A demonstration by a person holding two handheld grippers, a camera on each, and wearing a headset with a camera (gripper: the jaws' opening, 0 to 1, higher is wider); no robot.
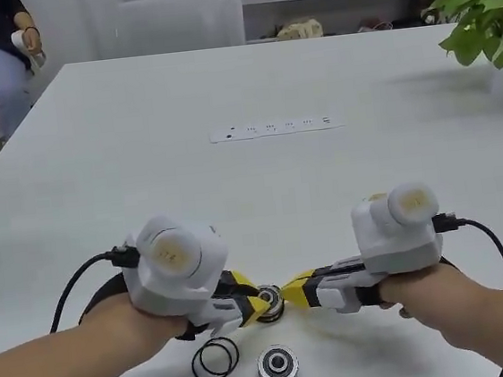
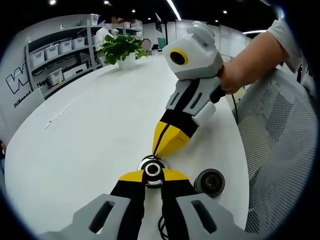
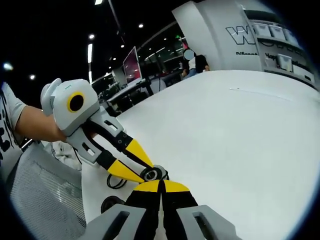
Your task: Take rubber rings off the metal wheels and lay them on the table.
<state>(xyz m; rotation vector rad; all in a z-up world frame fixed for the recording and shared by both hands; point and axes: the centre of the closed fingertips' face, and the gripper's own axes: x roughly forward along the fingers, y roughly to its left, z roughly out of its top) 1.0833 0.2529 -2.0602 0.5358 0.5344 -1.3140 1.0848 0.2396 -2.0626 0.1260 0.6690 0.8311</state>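
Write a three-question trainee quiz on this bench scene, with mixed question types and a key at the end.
1. True or false: the left gripper is clamped on a metal wheel.
2. Multiple choice: how many loose rubber rings lie on the table? A) none B) two C) five
3. Fill in: the right gripper, tip at the held wheel's edge, has its jaws ____.

Key: 1 true; 2 B; 3 shut.

Large "W" (image 3: 235,34) on bkgd wall (image 3: 210,30); txt below unreadable
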